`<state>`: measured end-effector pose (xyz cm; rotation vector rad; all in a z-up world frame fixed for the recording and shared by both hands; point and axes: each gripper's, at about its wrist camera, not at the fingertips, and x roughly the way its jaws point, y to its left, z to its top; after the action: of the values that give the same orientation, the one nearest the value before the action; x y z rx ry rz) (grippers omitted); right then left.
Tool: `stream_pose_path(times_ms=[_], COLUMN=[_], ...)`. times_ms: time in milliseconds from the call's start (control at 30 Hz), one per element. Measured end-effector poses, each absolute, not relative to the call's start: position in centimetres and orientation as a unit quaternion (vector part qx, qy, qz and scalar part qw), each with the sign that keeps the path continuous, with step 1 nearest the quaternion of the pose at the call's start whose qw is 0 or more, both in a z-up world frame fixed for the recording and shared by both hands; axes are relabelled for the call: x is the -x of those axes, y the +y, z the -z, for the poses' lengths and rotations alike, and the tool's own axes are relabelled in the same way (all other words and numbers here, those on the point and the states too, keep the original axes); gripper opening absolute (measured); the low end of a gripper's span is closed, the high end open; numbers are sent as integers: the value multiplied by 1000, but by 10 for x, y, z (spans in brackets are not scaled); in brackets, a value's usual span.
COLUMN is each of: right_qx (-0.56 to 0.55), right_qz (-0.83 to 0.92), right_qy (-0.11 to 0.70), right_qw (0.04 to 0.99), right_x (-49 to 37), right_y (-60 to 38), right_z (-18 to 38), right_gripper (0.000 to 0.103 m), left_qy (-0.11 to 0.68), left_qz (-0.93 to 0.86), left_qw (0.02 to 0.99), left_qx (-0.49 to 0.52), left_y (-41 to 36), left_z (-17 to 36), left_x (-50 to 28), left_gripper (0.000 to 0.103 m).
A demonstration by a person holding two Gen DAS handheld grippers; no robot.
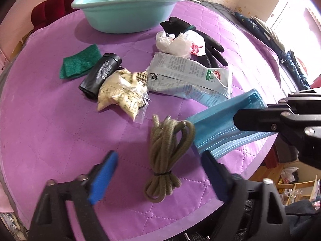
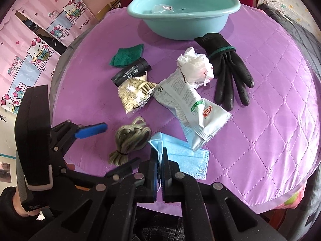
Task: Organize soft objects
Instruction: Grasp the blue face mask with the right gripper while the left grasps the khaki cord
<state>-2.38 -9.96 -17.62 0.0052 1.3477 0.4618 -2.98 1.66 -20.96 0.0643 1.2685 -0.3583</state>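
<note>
Pleated blue face mask point(image 2: 186, 158) clamped in right hand-held gripper point(image 2: 159, 160), left hand-held gripper point(image 1: 158, 172) spread apart over olive cord bundle point(image 1: 166, 160), only right wrist view shows crumpled plastic inside teal basin point(image 2: 230, 6)

The near corner of the blue face mask point(image 2: 185, 157) is hidden between the closed pads of the right hand-held gripper point(image 2: 159, 166). Beyond it, the mask's far edge is covered by the grey snack packet point(image 2: 186, 104). The basin's point(image 2: 226, 23) contents are too blurred to be identified.
</note>
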Motion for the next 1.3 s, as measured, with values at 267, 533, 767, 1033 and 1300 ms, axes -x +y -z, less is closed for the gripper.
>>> stream_pose_path(times_ms=[267,533,767,1033,1300], right_qx=[-3,-1,9,17,31], right_qz=[-212,-226,-242,-247,-245], right_qy=[616,607,593,574,561], right_qw=[758,762,768,781,790], right_x=[25,26,26,19,9], right_y=[-99,-97,-91,-91,-95], right_z=[174,156,131,107,91], right_gripper=[0,0,0,0,0], left_qy=[591,580,568,555,541], left_qz=[194,183,173,163,157], left_qw=[783,794,805,816,826], left_qx=[-20,-24,-13,-13,-12], left_y=[13,17,19,25,24], left_z=[207,186,163,138,118], left_x=[25,34,44,41,32], left_gripper=[18,18,18,18,18])
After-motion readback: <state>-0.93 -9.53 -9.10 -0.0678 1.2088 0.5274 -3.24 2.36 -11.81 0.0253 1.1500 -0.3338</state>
